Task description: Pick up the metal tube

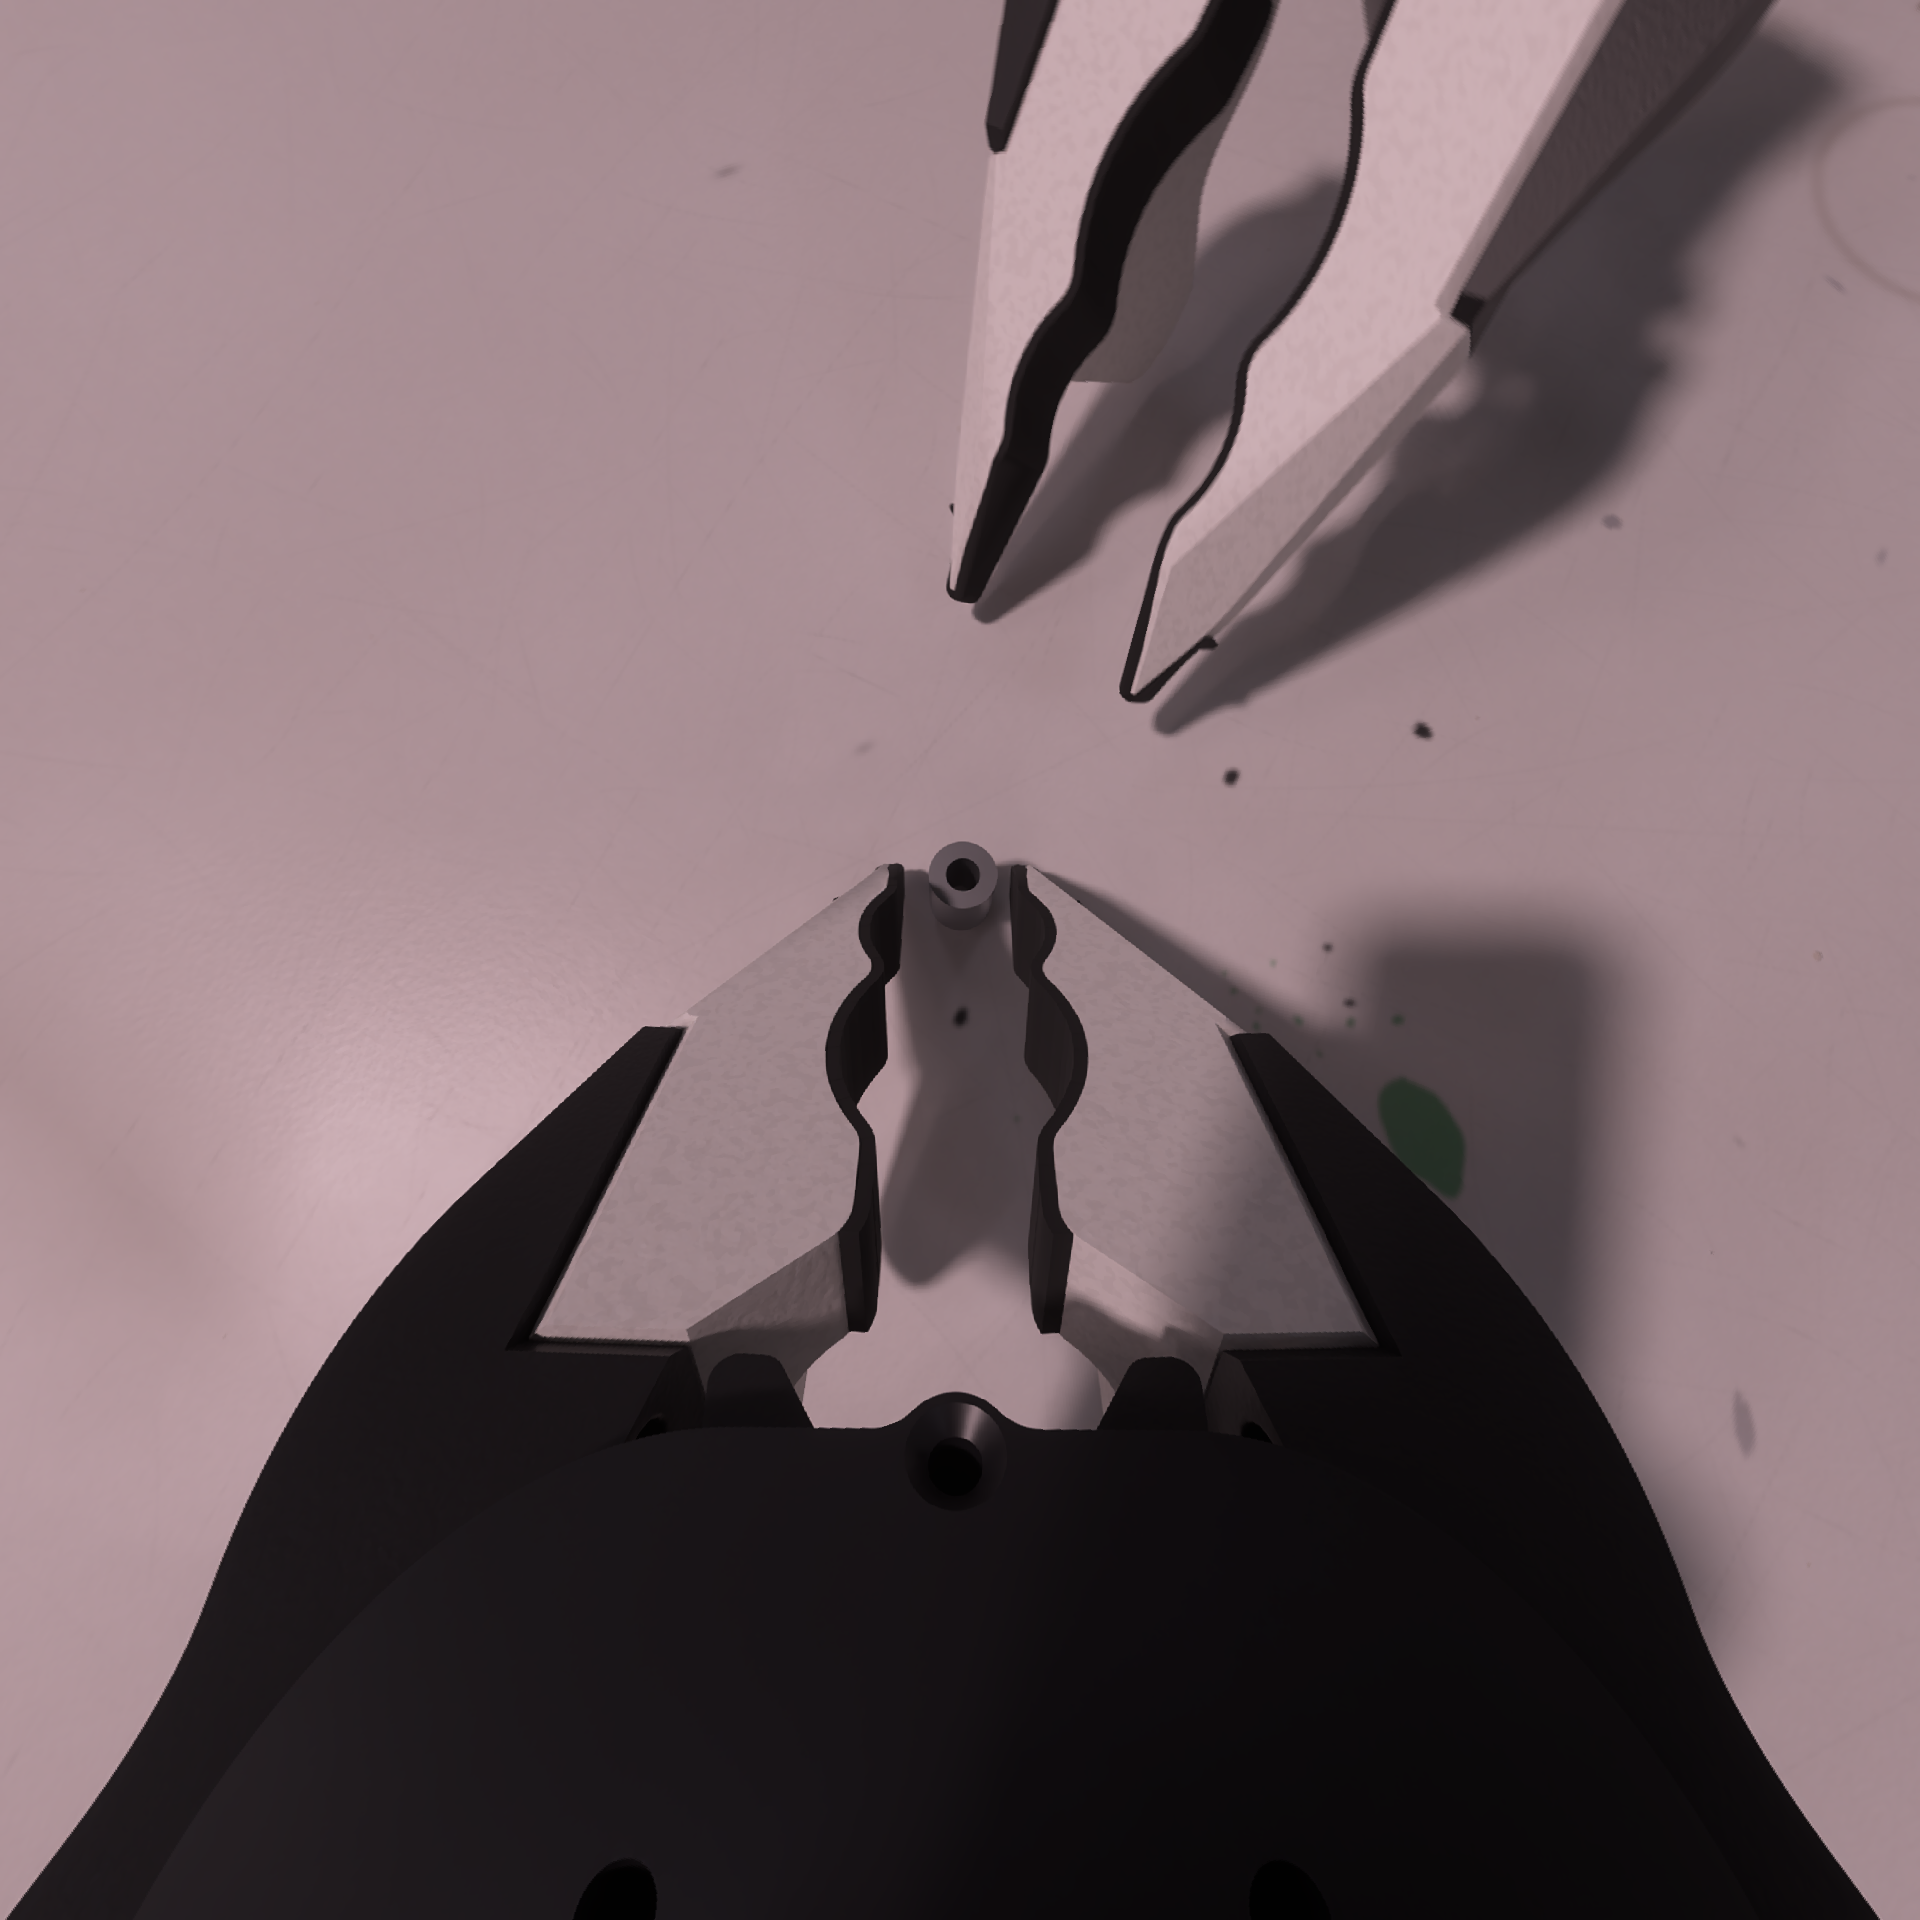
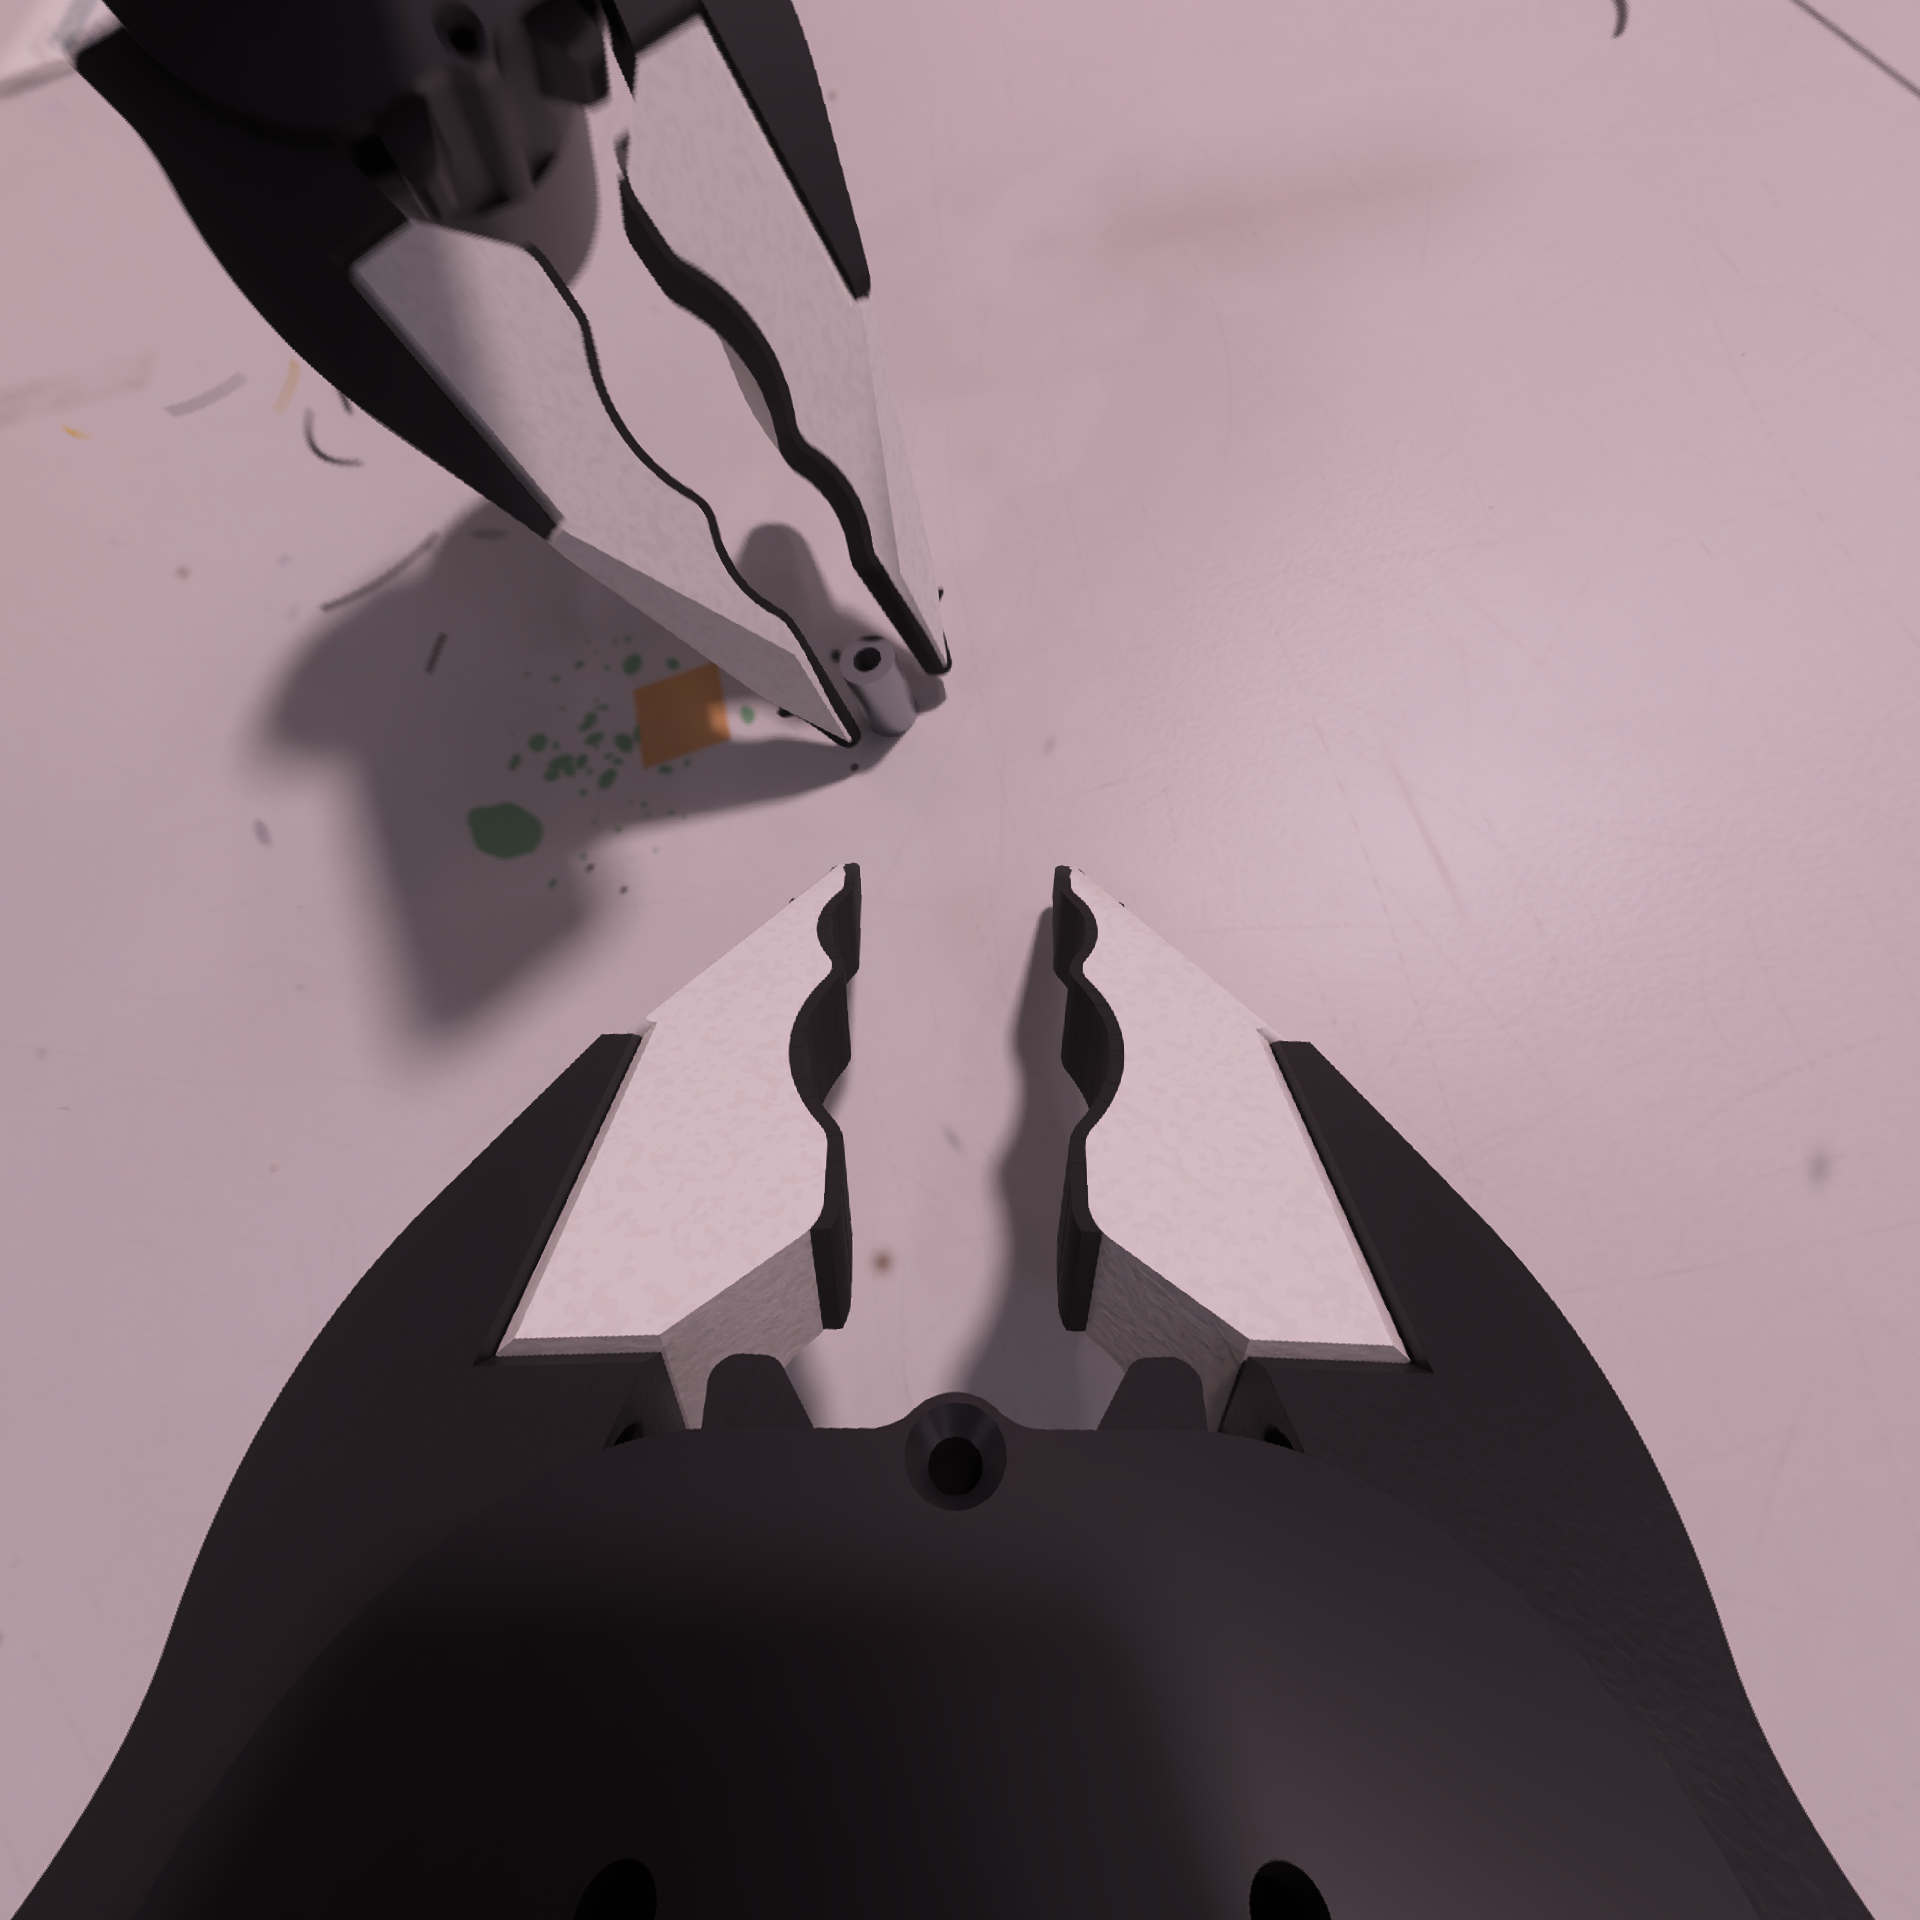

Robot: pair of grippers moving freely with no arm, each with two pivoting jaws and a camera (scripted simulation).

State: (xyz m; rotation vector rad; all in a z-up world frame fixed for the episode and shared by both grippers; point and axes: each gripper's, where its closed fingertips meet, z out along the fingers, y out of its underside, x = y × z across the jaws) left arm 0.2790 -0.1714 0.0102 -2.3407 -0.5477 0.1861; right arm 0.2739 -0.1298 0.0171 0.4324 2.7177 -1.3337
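Note:
The metal tube (image 1: pixel 963 891) is a short grey cylinder with a hole through it, standing on the pale pink table (image 1: pixel 416 623). My left gripper (image 1: pixel 958 883) is low over the table with a fingertip on each side of the tube. Its jaws are partly closed and a narrow gap shows on both sides. In the right wrist view the tube (image 2: pixel 881 688) sits between the left gripper's tips (image 2: pixel 891 698). My right gripper (image 2: pixel 956 873) is open and empty, a short way from the tube and pointing towards it. It also shows in the left wrist view (image 1: pixel 1051 644), beyond the tube.
A green paint blot (image 2: pixel 504 829) and green specks lie left of the tube, and the blot also shows in the left wrist view (image 1: pixel 1421 1132). A small orange patch (image 2: pixel 681 713) lies flat beside the left gripper's tip. Dark specks and thin scratch marks dot the table.

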